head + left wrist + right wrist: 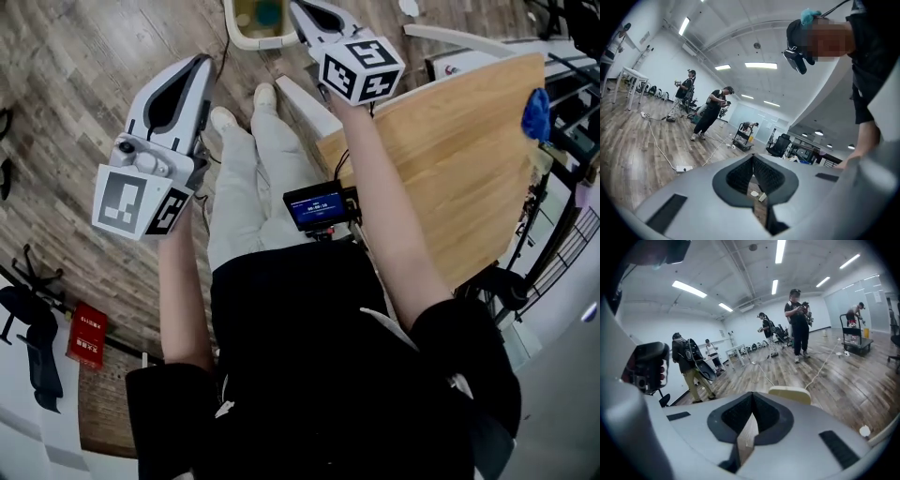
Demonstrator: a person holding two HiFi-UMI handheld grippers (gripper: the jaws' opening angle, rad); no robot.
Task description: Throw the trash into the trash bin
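The trash bin is a cream tub on the wooden floor at the top of the head view, with yellow and teal things inside. Its rim shows just beyond my right gripper, whose jaws meet with nothing between them. In the head view that right gripper is raised beside the bin. My left gripper is held up over the floor, left of the person's legs. Its jaws are shut and empty. Through the gap under them, two small pale scraps lie on the floor.
A round wooden table stands at the right with a blue object at its edge. Another white scrap lies on the floor. Several people with grippers, a cart, cables and office chairs fill the room.
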